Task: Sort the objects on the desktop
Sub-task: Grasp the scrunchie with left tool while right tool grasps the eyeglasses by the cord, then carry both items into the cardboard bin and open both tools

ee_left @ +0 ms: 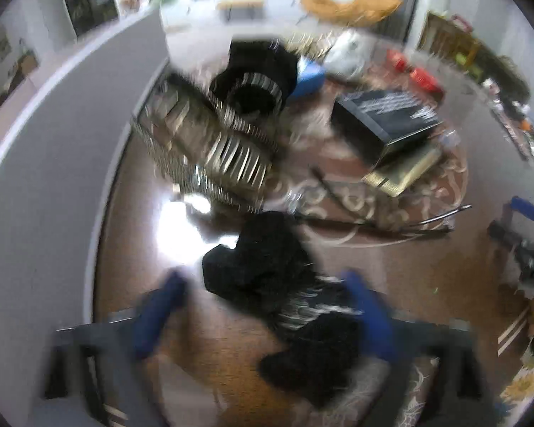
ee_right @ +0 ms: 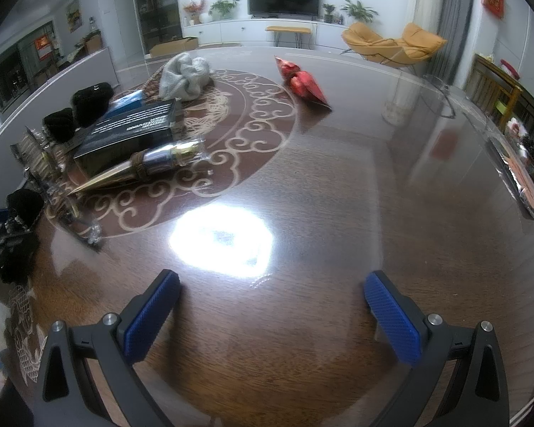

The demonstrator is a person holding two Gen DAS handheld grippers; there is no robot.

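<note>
One broad, glossy dark-brown wooden table point(ee_right: 338, 195) fills both of your views. On it lies a round brown mat with cream scrollwork point(ee_right: 252, 114), seen from your right wrist at about eleven o'clock. A black rectangular box with white print point(ee_right: 131, 131) sits on that mat at ten o'clock, a crumpled grey cloth point(ee_right: 185, 78) beyond it at eleven, and a shiny red foil packet point(ee_right: 304, 83) just off the mat at twelve. A gold-tipped cone-shaped object point(ee_right: 142, 169) leans against the near side of the box.

Your left gripper point(ee_left: 263, 279) points down at a black fuzzy item with a silvery striped band point(ee_left: 260, 267), which lies on the table at six o'clock in that blurred view. Its fingers stand apart with the item between them: the right-hand blue pad point(ee_left: 370, 320) is against it, while the other pad point(ee_left: 160, 313) is clear of it.

Your right gripper point(ee_right: 272, 277) hangs over bare wood, fingers spread wide, nothing between them.
</note>
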